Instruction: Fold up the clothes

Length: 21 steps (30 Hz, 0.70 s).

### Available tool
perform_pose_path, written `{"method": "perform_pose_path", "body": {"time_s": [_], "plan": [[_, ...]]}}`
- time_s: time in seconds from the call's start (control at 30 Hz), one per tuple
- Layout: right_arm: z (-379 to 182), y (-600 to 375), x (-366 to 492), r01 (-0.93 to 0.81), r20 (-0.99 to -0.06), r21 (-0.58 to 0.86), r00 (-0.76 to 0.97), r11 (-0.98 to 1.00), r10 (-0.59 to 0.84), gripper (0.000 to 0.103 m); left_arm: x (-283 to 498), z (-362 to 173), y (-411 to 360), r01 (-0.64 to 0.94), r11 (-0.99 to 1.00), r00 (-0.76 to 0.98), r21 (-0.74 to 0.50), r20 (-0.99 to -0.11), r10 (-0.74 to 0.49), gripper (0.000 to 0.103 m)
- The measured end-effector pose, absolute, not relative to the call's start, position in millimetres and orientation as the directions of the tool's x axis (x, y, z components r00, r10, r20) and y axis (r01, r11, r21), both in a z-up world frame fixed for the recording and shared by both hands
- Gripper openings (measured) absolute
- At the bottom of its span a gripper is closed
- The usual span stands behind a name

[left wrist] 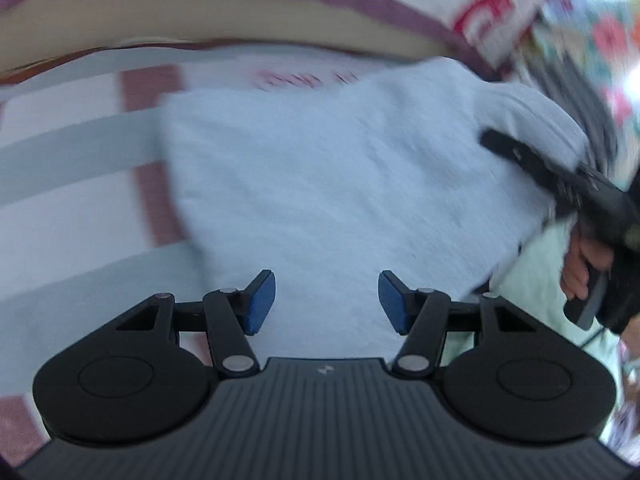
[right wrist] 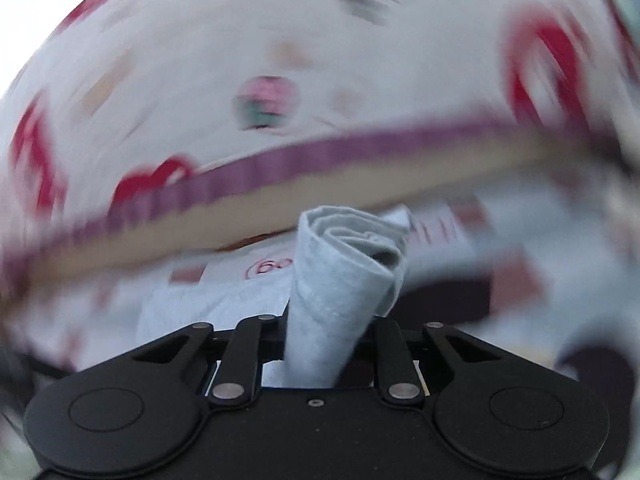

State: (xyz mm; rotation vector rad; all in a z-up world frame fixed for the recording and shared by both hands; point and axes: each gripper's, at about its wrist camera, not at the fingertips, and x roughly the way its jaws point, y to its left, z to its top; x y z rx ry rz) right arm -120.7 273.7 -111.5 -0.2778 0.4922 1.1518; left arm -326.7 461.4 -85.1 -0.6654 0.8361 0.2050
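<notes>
1. The pale blue fleecy cloth garment [left wrist: 340, 184] lies spread on the striped and printed bed sheet [left wrist: 72, 184], straight ahead of our left gripper [left wrist: 326, 304], with its far right edge lifted.
2. Our left gripper hangs over the near part of the cloth, blue pads [left wrist: 262, 304] standing apart with nothing between them: released, touching no fabric that we can see.
3. Our right gripper [right wrist: 316, 344] is the one at work: its jaws are clenched on a rolled-up bunch of that same pale blue cloth [right wrist: 344, 276], which stands up out of the grip like a cone.
4. From the left view, we see the right gripper's black body [left wrist: 560, 184] and the person's hand [left wrist: 580, 268] at the garment's right edge, so the right side is the nearer one for the fold.
5. Our reading: the held edge has to travel across the cloth toward the left, over the flat part.
6. The left view shows the whole spread of the garment; the right view shows only the gripped bunch, plus a white pillow with red prints and a purple trim [right wrist: 280, 60] beyond, heavily blurred.
</notes>
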Motion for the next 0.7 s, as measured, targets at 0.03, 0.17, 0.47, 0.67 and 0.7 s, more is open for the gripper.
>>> {"method": "perform_pose_path", "body": {"time_s": [0.03,0.17,0.47,0.67,0.7], "plan": [[-104.2,284.5,-134.5,-0.939,-0.503,-0.052,0.318,0.339,0.804,0.021,-335.6,-86.3,468.4,-0.424,0.767,0.684,-0.482,-0.726,-0.078,0.057],[-102.5,321.0,-194.4,-0.933,-0.523,-0.342,0.286,0.109,0.803,0.02,-352.3,-95.2,487.2,-0.456,0.702,0.74,-0.547,-0.672,-0.043,0.056],[-146.6,346.3,-238.6,-0.929,-0.65,-0.353,0.158,-0.112,0.744,0.017,-355.1,-100.1,506.4,-0.448,0.623,0.801,-0.642,-0.597,-0.039,0.056],[-121.1,338.8,-222.8,-0.987,-0.629,-0.154,0.069,-0.037,0.774,0.016,-361.4,-100.4,518.6,-0.357,0.509,0.883,-0.784,-0.46,-0.09,0.057],[-121.2,337.7,-223.0,-0.991,-0.629,-0.128,0.053,-0.036,0.776,0.016,-360.7,-100.9,520.0,-0.354,0.5,0.884,-0.79,-0.457,-0.096,0.058]]}}
